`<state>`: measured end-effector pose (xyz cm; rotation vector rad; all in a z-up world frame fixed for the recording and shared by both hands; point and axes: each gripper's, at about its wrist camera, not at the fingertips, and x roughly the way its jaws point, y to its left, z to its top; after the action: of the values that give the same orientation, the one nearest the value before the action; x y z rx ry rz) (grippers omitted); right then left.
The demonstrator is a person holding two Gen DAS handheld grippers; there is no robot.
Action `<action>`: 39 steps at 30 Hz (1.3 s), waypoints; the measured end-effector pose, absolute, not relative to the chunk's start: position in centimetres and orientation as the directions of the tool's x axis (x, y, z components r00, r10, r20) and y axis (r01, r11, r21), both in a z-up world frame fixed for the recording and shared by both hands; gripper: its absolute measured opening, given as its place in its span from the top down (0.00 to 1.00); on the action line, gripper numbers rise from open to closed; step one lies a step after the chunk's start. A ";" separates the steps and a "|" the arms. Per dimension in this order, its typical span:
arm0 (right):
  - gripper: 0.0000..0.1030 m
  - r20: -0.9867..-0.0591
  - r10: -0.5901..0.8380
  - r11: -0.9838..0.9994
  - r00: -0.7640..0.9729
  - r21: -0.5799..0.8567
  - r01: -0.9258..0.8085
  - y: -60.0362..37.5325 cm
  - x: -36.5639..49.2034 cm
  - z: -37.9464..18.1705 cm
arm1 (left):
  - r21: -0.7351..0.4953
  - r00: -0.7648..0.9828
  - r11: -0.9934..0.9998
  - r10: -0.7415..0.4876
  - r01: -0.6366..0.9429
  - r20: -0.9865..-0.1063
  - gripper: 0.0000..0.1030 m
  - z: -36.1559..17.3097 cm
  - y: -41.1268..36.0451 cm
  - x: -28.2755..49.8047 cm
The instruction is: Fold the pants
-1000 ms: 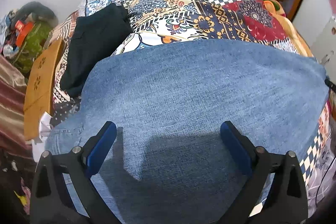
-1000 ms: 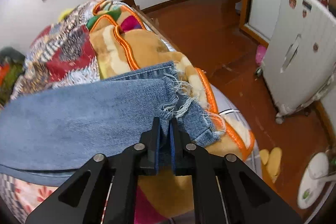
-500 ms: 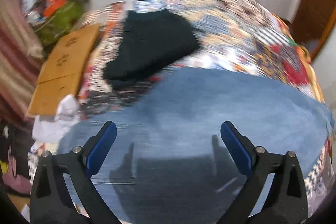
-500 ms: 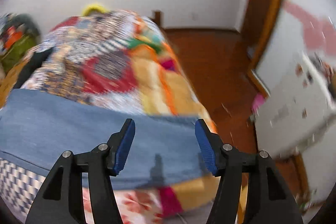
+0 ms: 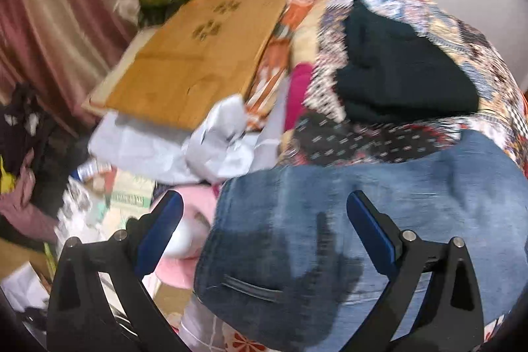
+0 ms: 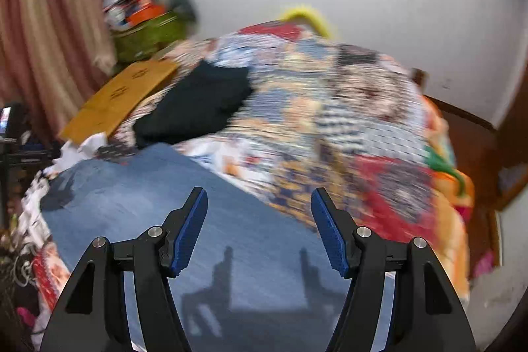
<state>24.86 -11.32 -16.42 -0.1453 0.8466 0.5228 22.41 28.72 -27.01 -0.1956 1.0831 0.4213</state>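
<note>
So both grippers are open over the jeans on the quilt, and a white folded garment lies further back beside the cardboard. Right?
Not quite: the folded garment is black, not white, as the right wrist view shows. The rest holds: the left gripper and right gripper are open, nothing between the fingers, over the jeans on the quilt, with the cardboard beside the garment.

Right tongs [image 6: 259, 228] let go the jeans [image 6: 184, 220] hem, jaws just opening, empty.

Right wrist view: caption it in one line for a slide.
Open right gripper above folded blue denim jeans on patchwork quilt, nothing between its jaws.
</note>
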 end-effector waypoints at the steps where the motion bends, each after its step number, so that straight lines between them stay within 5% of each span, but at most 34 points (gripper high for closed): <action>1: 0.40 -0.753 0.390 0.852 0.530 0.077 -0.518 -9.9 25.3 -16.8 | 0.030 0.387 0.900 0.218 -0.436 -0.896 0.03 -27.8 29.4 22.4; 5: 0.40 -0.787 0.412 0.791 0.459 0.058 -0.609 -4.4 26.7 -18.4 | -0.039 0.345 0.895 0.130 -0.444 -0.929 0.03 -31.1 30.5 22.0; 12: 0.42 -0.860 0.395 0.734 0.323 0.084 -0.674 2.8 30.6 -22.6 | 0.040 0.312 0.923 0.170 -0.384 -0.935 0.01 -34.2 29.8 22.0; 18: 0.84 -0.898 0.331 0.724 0.289 0.045 -0.689 5.0 31.7 -25.7 | 0.205 0.333 0.910 0.331 -0.359 -0.883 0.00 -34.8 29.9 21.2; 23: 0.85 -0.903 0.317 0.760 0.289 0.059 -0.648 4.3 31.5 -25.1 | 0.278 0.346 0.903 0.389 -0.327 -0.854 0.00 -34.6 29.2 21.3; 26: 0.84 -0.899 0.316 0.760 0.303 0.048 -0.648 3.5 30.3 -23.6 | 0.261 0.345 0.906 0.374 -0.332 -0.861 0.00 -33.4 29.6 21.2; 33: 0.49 -0.851 0.339 0.747 0.400 -0.015 -0.664 0.5 26.7 -19.2 | 0.114 0.453 0.931 0.272 -0.346 -0.849 0.00 -27.2 29.4 20.4; 39: 0.33 -0.824 0.388 0.766 0.413 0.040 -0.641 -2.9 23.1 -17.7 | 0.046 0.464 0.951 0.192 -0.307 -0.865 0.00 -27.0 26.9 19.8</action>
<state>23.09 -2.90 -17.67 -0.3024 0.9422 0.6595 19.84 26.90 -26.96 -0.1217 1.0452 0.3070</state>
